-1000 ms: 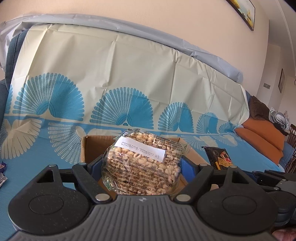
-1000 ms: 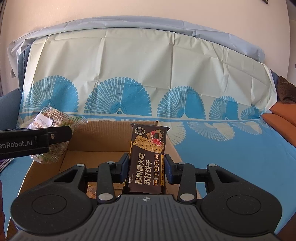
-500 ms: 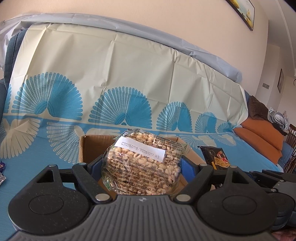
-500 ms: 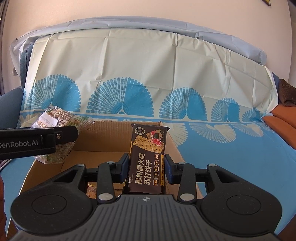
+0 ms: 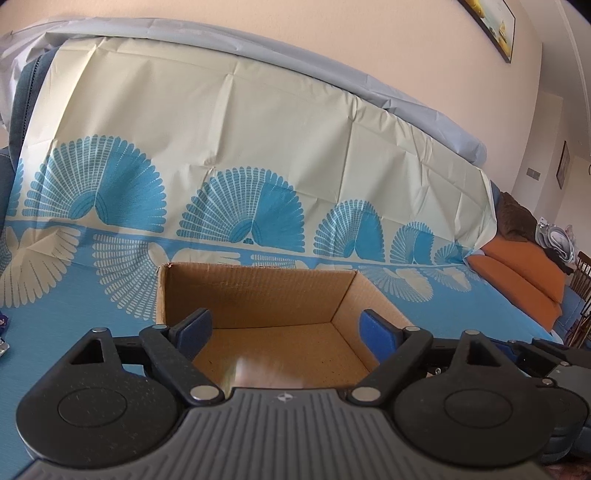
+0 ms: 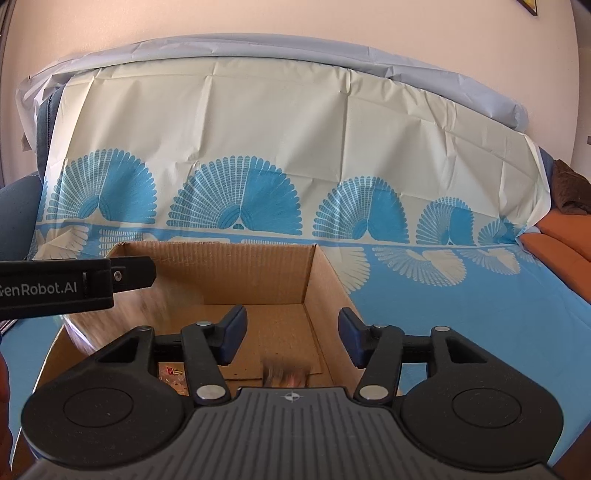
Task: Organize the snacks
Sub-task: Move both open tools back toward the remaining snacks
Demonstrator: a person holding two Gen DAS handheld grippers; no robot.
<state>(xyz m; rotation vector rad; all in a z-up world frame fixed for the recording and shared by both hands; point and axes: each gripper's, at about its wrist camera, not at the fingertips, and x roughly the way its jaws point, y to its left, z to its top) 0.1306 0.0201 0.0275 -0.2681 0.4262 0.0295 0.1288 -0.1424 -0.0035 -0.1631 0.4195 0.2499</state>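
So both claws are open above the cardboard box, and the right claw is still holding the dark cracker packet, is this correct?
Not quite. The right claw holds nothing: its fingers stand apart and empty in the right wrist view, with only a blur low in the cardboard box. The left claw is open too.

This is a home living room. A sofa [image 5: 22, 96] runs along the wall, draped in a cream and blue patterned cloth [image 5: 229, 147], with orange cushions [image 5: 517, 273] on the uncovered end. A framed picture [image 5: 491, 22] hangs on the peach-coloured wall, and a wooden chair [image 5: 581, 280] stands at the far right.
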